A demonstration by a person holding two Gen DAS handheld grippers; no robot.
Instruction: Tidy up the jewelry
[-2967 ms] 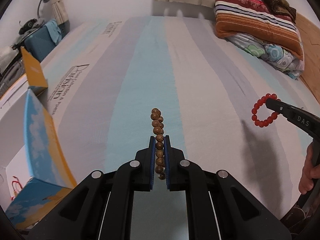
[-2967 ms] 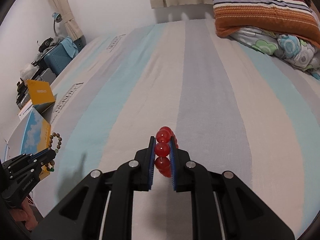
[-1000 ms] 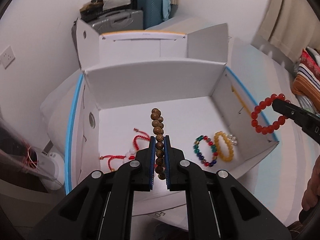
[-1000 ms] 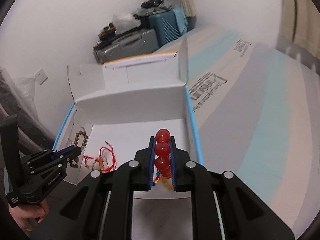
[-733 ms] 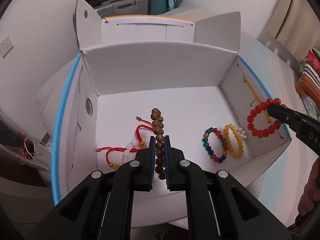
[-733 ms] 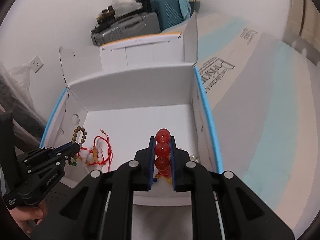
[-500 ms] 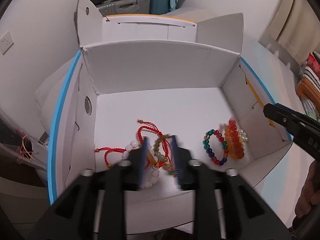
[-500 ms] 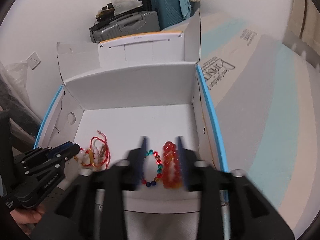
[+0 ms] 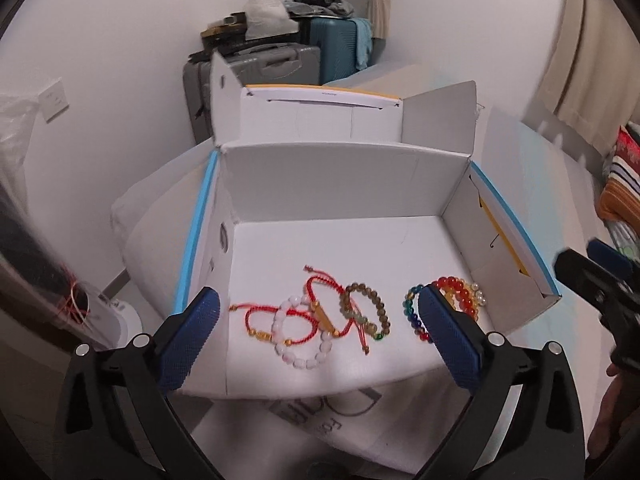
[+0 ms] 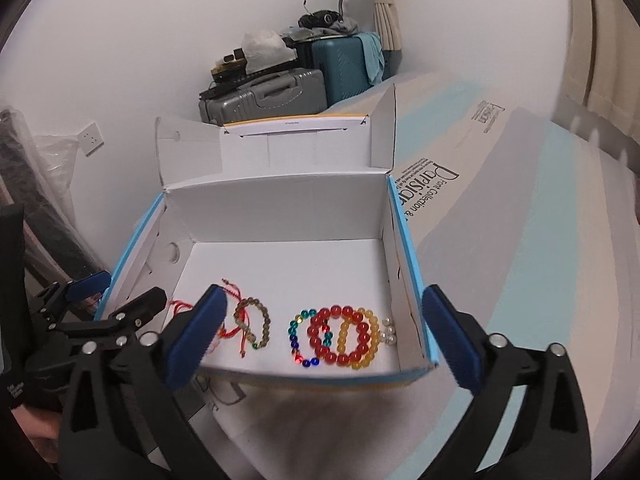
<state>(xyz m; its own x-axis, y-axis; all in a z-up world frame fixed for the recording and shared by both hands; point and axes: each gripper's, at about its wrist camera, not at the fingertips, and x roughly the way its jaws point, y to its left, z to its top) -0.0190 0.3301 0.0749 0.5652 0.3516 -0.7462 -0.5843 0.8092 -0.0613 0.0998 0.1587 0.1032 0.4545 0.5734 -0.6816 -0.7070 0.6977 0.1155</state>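
An open white cardboard box (image 9: 332,176) (image 10: 280,204) with blue edges holds several bracelets. The brown wooden bead bracelet (image 9: 366,310) (image 10: 256,326) lies on the box floor beside red cord bracelets (image 9: 280,316). The red bead bracelet (image 10: 340,336) (image 9: 460,294) lies on the multicolour bracelet (image 10: 300,340) and yellow bracelet (image 10: 366,340) at the right. My left gripper (image 9: 318,336) is wide open and empty over the box's near edge. My right gripper (image 10: 320,332) is wide open and empty, also over the near edge.
The box sits on a striped bed cover (image 10: 540,220). Grey and teal suitcases (image 10: 280,88) stand behind against the wall. A striped pillow (image 9: 620,184) is at the far right. The box's raised flaps (image 9: 440,112) stand at the back.
Both grippers carried their bracelets from the bed to the box, then opened. The wooden bracelet and the red bracelet dropped onto the box floor.
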